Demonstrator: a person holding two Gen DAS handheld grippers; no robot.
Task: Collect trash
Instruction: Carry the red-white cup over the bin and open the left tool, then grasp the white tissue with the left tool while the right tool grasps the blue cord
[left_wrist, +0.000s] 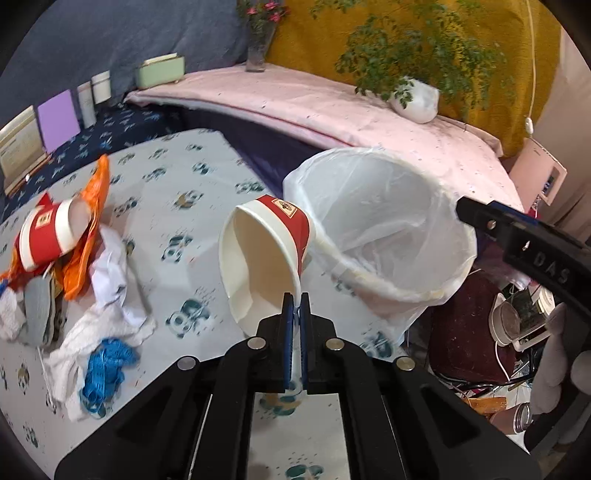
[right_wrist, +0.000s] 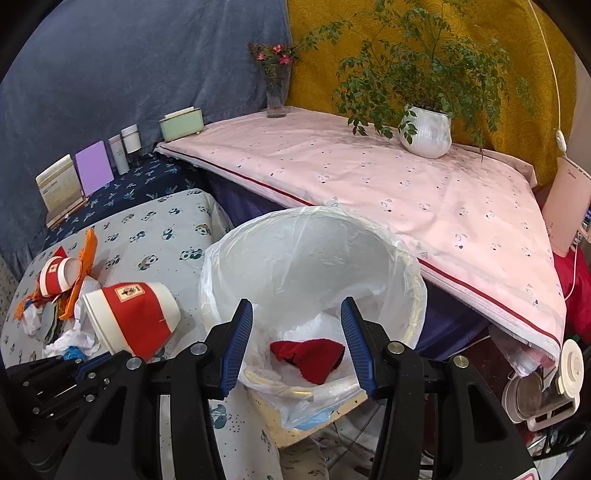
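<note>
Where my left gripper (left_wrist: 295, 301) meets the rim of the near paper cup (left_wrist: 264, 254), the blue pads are pressed together on the cup's white lip, pinching it; cup tipped on its side, mouth toward the camera, red band up. From the right wrist view the same cup (right_wrist: 136, 314) sits just left of the bin, raised over the panda-print sheet (left_wrist: 177, 173). My right gripper (right_wrist: 297, 347) stands spread, nothing between its pads, poised over the near rim of the trash bin (right_wrist: 413, 295); the bin's white liner (right_wrist: 314, 254) is open, and a red cloth (right_wrist: 306, 356) lies inside, showing between the two fingers. Just beyond the held cup in the left view, the bin's mouth (left_wrist: 388, 236) is right beside it, cup base nearly touching the liner. Farther left on the sheet: a second red cup (left_wrist: 48, 236) lying atop an orange wrapper (left_wrist: 88, 221), white crumpled tissue (left_wrist: 110, 273), a blue scrap (left_wrist: 107, 365). Far back: pink-covered table (right_wrist: 406, 192), white potted plant (right_wrist: 426, 134), flower vase (right_wrist: 276, 92).
</note>
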